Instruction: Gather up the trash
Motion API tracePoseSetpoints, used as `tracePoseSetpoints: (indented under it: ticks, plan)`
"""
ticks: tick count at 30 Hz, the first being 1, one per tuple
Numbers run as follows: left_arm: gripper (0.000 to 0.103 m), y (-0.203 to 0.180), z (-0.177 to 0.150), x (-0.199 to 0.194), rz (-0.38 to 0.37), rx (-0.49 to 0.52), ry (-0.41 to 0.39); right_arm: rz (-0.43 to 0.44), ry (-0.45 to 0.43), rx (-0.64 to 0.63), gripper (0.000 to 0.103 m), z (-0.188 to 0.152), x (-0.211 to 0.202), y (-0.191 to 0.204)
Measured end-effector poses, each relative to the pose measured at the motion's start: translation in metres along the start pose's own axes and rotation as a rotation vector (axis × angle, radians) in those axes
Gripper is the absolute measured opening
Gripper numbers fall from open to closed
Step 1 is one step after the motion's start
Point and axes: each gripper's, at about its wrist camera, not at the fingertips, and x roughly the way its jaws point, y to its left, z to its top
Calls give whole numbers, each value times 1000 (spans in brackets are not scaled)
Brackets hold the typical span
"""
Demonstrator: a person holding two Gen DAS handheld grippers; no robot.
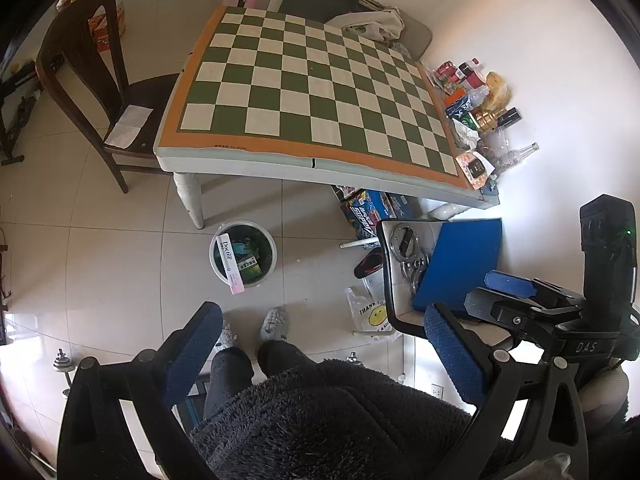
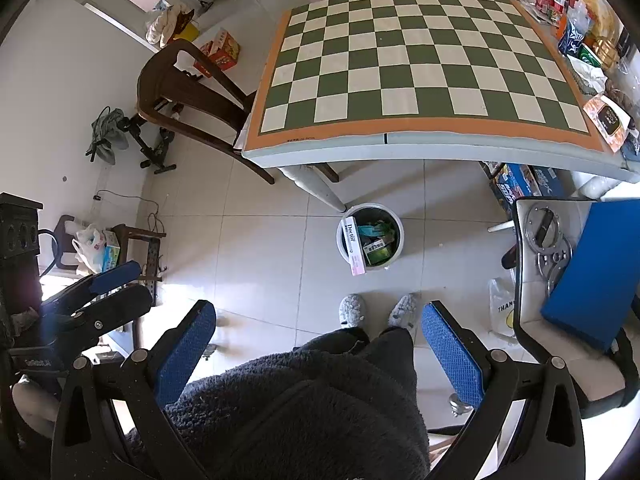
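The trash [image 1: 476, 116] is a heap of wrappers, packets, bottles and crumpled tissue along the far right edge of the counter [image 1: 304, 92], well ahead of both sets of fingers and off to their right. The bin [image 1: 243, 255] stands on the floor beside the counter's near leg, ahead of the fingers and lower down, and already holds a long white box and some green packets.

The left gripper [image 1: 320, 354] has its fingers spread wide with nothing between them; only the person's dark fleece and slippers show in the gap. The right gripper [image 2: 320, 354] is just as wide open and empty. Both are held back over the person's lap, well apart from the heap.

To do the pick-up well, I would send the right gripper, being on the heap's side, to one loose piece at the near end, such as the orange packet [image 1: 476, 168] at the counter's corner. Close the fingers across a thin edge, not a flat face. The glass bottle [image 1: 520, 154] looks liable to roll or slip, so take it separately around its body.
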Motion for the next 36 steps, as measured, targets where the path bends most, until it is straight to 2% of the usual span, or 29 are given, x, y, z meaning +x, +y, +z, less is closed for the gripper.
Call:
tracePoseSetpoints:
  ticks: [36]
  plan:
    - [103, 6, -2, -3, -4, 9, -2, 3, 1, 6, 103, -3, -3, 3]
